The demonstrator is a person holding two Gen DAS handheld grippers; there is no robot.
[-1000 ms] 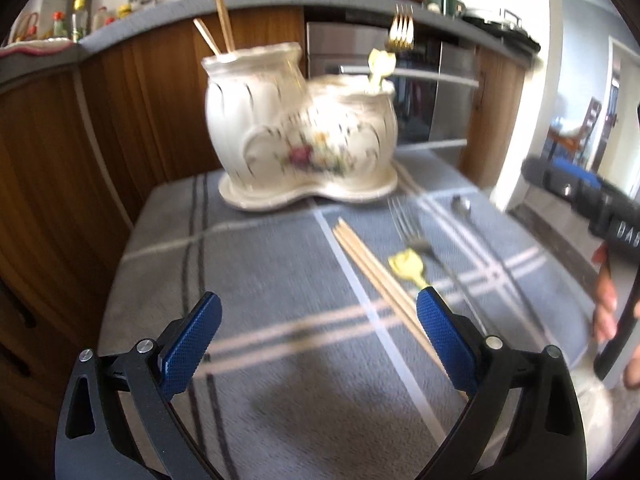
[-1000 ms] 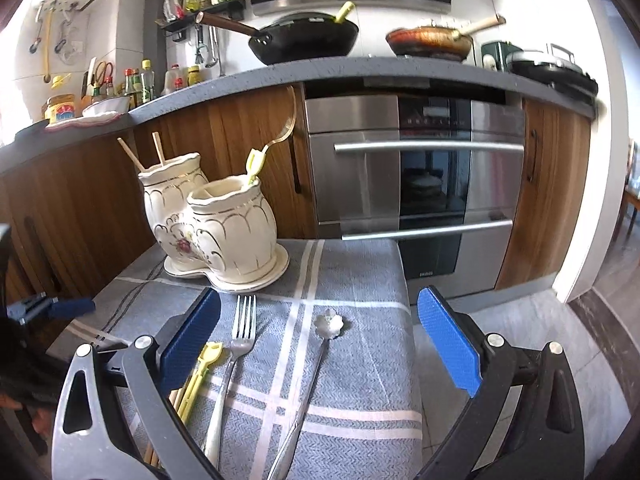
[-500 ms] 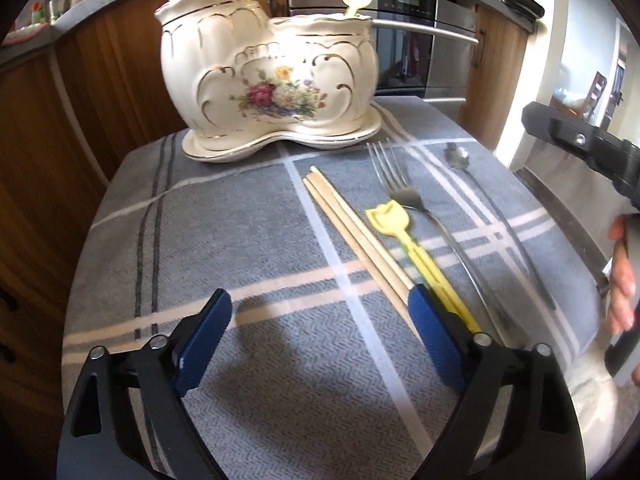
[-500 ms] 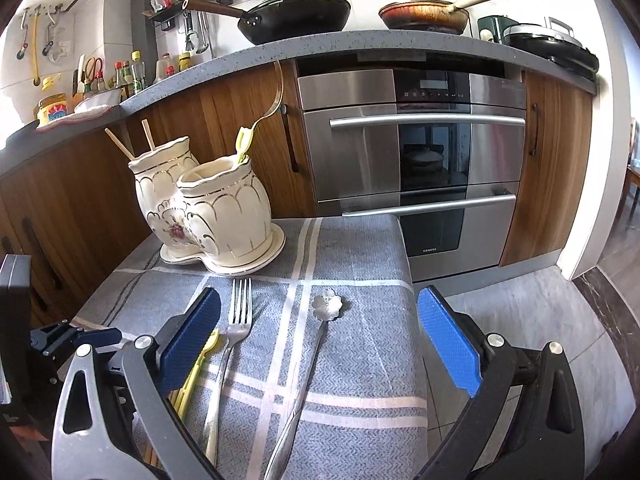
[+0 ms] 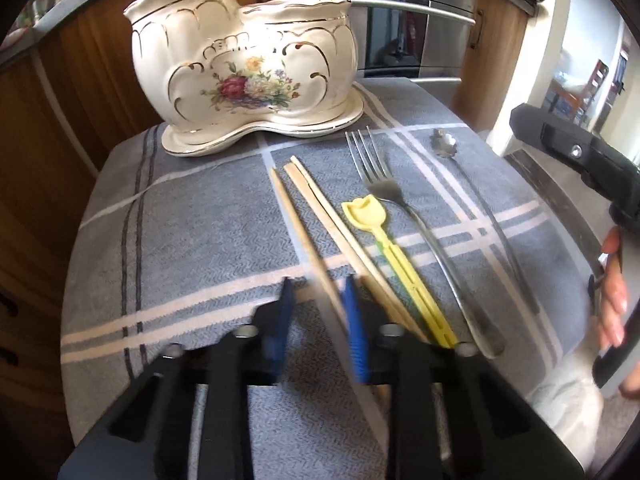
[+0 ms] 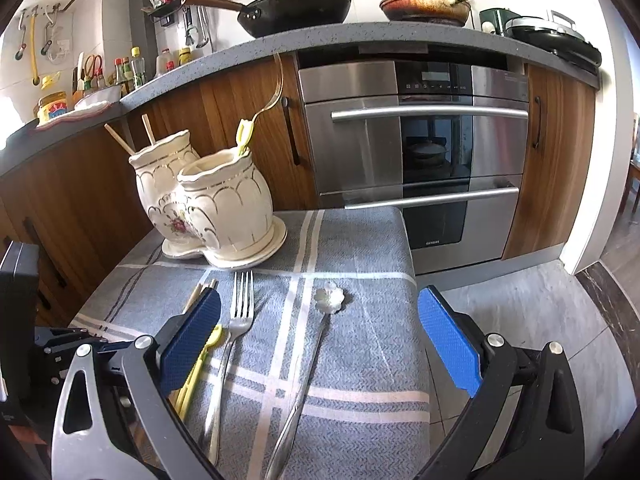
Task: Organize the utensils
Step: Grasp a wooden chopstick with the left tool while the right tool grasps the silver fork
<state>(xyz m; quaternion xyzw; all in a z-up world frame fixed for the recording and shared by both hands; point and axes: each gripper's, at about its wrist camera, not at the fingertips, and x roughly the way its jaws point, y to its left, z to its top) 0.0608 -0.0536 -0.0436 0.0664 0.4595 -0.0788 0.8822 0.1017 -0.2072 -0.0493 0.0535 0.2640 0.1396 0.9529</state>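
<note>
At the near edge of the cloth-covered tabletop (image 5: 168,240), left hand-held gripper (image 5: 318,316) has its blue pads nearly together with one chopstick (image 5: 298,224) running between them, blurred so contact is unclear; right hand-held gripper (image 6: 318,344) spread wide above the spoon (image 6: 308,364). Beyond lie two more chopsticks (image 5: 332,216), yellow pick (image 5: 384,248), fork (image 5: 394,204), side by side. Farthest, ceramic utensil holder (image 5: 244,68) upright on its saucer, with chopsticks and a yellow pick standing in it.

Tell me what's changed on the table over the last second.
The left gripper came down and closed around one wooden chopstick, splitting it from the pair. The right gripper stayed open and hovering. The fork, spoon, yellow pick and ceramic holder stayed put.
</note>
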